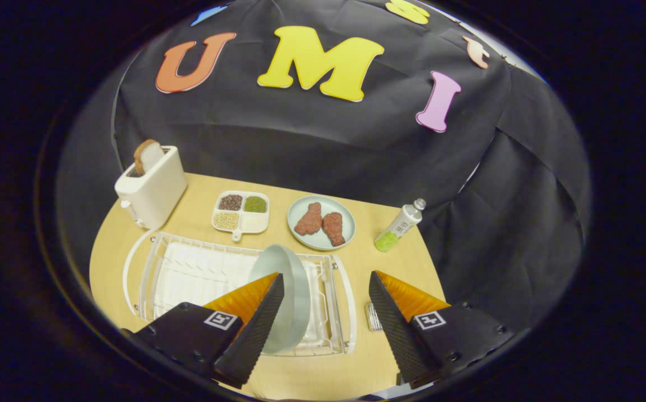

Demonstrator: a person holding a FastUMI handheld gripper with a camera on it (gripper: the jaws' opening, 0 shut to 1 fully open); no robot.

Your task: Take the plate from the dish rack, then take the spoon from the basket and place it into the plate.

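Gripper view: the hand-held gripper has its fingers spread apart, clamped on nothing. The plate stands on edge in the dish rack, just beside the left finger. The rack rests on the wooden surface. Beyond it stand a toaster, a divided tray, a plate of meat and a bottle.

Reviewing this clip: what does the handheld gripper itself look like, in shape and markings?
The gripper has two wedge-shaped fingers tapering to points, with finely ribbed inner faces. Each sits on a black block body bearing a small square black-and-white fiducial tag, with screw heads on the right block.
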